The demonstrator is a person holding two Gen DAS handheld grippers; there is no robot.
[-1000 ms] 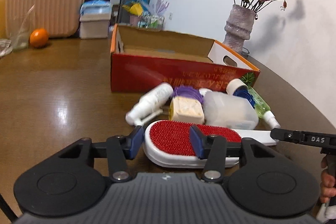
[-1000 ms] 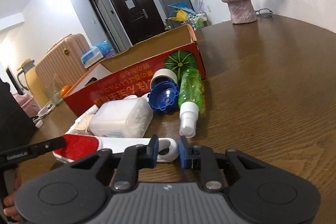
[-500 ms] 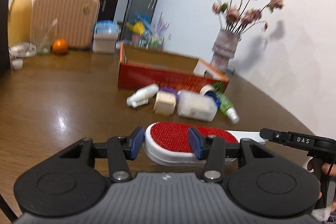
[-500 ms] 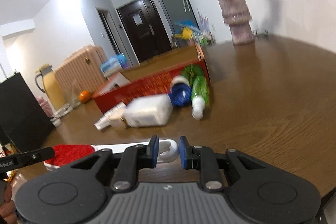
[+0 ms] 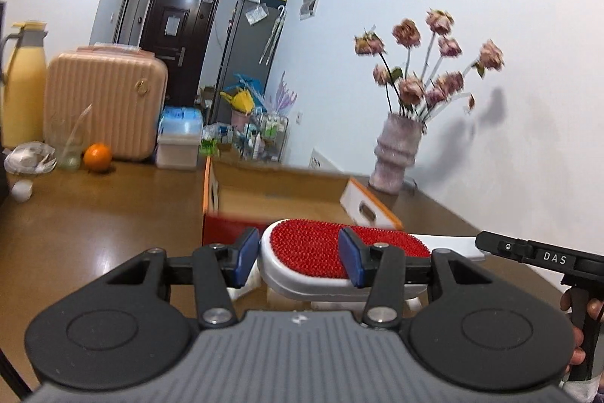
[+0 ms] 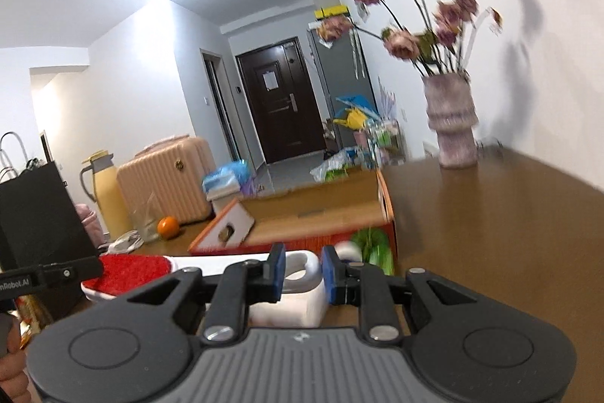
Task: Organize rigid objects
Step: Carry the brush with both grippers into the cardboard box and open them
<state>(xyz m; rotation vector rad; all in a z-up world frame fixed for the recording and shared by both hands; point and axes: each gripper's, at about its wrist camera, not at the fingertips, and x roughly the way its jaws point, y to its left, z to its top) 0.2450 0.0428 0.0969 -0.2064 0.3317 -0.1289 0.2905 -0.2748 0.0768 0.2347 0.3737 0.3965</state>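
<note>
Both grippers have lifted the stiff, light lint brush (image 5: 339,255) off the worktop toward the box (image 5: 287,193) ahead, left gripper (image 5: 298,257) closed on its head, right gripper (image 6: 302,269) on its handle.

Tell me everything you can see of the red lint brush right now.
The lint brush has an oval head with a red bristly pad set in a glossy white plastic shell, plus a flat white handle ending in a loop. It is held level in the air before the cardboard box. The left hand-held gripper clamps its head, and the right hand-held gripper pinches the loop end.
</note>
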